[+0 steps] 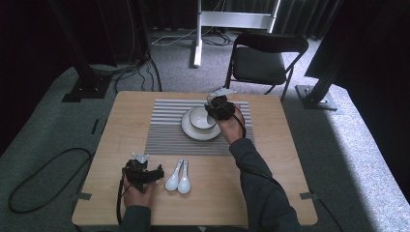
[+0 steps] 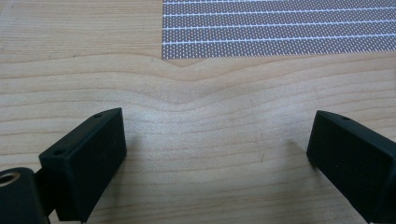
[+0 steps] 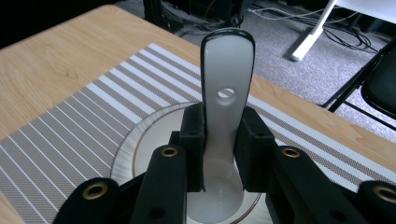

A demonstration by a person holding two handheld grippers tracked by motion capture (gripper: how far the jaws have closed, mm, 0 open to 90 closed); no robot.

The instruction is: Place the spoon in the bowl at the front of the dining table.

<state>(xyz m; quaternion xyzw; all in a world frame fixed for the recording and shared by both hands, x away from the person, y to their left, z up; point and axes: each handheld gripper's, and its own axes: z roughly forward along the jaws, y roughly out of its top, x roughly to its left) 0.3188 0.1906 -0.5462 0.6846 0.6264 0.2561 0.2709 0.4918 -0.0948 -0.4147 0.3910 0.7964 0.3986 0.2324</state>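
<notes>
Looking down from the high view, the wooden table (image 1: 121,125) carries 1 striped placemat (image 1: 167,128), 1 plate (image 1: 191,131) on it and 1 bowl (image 1: 199,117) standing on that plate. 2 white spoons (image 1: 178,181) lie side by side on the bare wood near the front edge, just right of the left gripper (image 1: 157,173). 1 folding chair (image 1: 263,60) stands beyond the far edge. The left hand (image 1: 138,193) rests low on the table at the near left, its gripper pointing right toward the 2 spoons. The right arm reaches forward across the mat, the right gripper (image 1: 212,107) sitting at the bowl's right rim, tilted down over it.

In the left gripper view the 2 black jaws stand wide apart — nothing between them but bare wood, with the placemat's near edge beyond.

In the right gripper view the right gripper's jaws are pressed narrow on a third spoon (image 3: 227,84) — a white ceramic one. The pads clamp its handle from both sides, below the small hole in it. The handle rises up and away from the camera, while the scoop end hangs low over the plate and mat. Whether the scoop touches anything I cannot tell.
</notes>
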